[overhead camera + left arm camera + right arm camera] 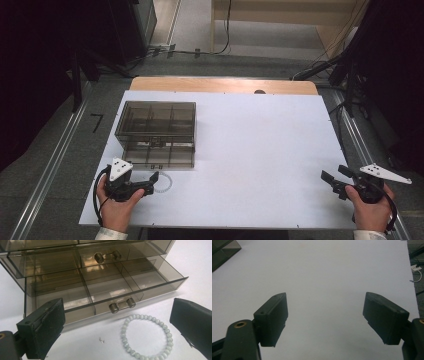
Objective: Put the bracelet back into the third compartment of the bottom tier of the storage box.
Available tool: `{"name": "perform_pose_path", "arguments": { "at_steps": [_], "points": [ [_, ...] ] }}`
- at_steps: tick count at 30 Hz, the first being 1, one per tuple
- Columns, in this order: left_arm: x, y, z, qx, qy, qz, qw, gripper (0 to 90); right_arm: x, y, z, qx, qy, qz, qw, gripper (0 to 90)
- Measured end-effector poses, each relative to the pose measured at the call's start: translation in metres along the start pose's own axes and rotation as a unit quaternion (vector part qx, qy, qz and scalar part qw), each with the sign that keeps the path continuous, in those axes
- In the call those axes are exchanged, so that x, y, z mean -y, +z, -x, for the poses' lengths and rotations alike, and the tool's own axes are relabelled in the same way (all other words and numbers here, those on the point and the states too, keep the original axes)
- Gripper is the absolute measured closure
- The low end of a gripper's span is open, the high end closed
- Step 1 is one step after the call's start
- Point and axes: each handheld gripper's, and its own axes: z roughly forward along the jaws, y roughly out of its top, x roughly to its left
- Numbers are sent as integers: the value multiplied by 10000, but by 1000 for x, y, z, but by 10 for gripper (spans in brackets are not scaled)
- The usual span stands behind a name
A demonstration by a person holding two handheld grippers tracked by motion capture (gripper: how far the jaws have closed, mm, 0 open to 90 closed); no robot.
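A smoky see-through drawer box (157,132) stands on the left part of the white table (250,150). Its lower drawer (105,287) is pulled out, and its divided compartments look bare. A bracelet of pale beads (123,333) lies flat on the table just in front of that drawer's handle (122,305); from above the bracelet (163,182) shows as a faint ring. My left gripper (152,182) is open, its jaws wide on either side of the bracelet without touching it. At the table's front right, my right gripper (334,175) is open with nothing between its jaws.
The upper drawer, with its own handle (107,256), is shut. A tiny speck (101,340) lies on the table left of the bracelet. A corner of the box (223,250) shows far from the right gripper (325,300). Dark stands and cables surround the table.
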Motion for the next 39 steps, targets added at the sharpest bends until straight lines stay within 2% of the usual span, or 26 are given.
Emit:
{"name": "perform_pose_path", "arguments": {
  "at_steps": [11,25,39],
  "points": [
    [-2,2,-1,32,-40,5,10000,5,2,-3,0,57,8,-35,10000,185],
    [0,0,-1,24,-21,-16,10000,5,0,0,-2,-14,-60,-39,10000,185],
    [1,3,0,23,10,-127,9999,21,0,1,-3,-22,-122,-78,9999,185]
  ]
}}
